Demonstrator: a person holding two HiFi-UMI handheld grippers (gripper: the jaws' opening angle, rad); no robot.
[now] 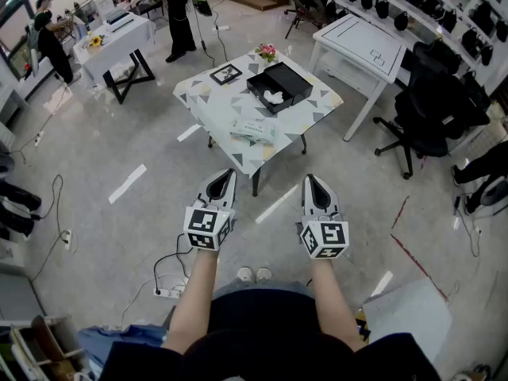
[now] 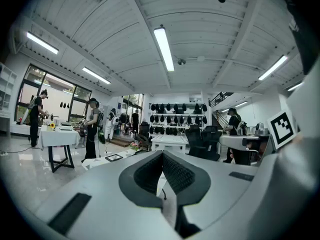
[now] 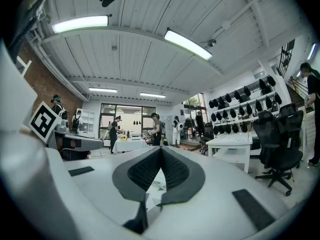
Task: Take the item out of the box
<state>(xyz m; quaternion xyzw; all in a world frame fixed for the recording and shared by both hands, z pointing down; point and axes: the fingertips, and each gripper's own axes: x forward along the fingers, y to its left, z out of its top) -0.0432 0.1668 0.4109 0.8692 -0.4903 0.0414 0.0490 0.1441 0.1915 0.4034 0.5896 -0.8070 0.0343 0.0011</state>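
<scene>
A black open box [image 1: 279,86] lies on a patterned table [image 1: 230,121] well ahead of me, with a white item [image 1: 274,97] inside it. A second white packet [image 1: 252,129] lies on the table's near side. My left gripper [image 1: 225,178] and right gripper [image 1: 314,182] are held side by side in the air over the floor, short of the table. Both are shut with nothing between the jaws. In the left gripper view the left gripper [image 2: 162,153] points level across the room, its dark pads [image 2: 179,173] meeting. The right gripper [image 3: 161,149] looks the same in its own view.
A framed picture [image 1: 225,74] and small flowers [image 1: 267,51] sit on the table's far side. A white desk [image 1: 362,46] and black office chair [image 1: 429,101] stand at right. People stand by another table [image 1: 119,42] at back left. Cables and a power strip [image 1: 168,292] lie on the floor.
</scene>
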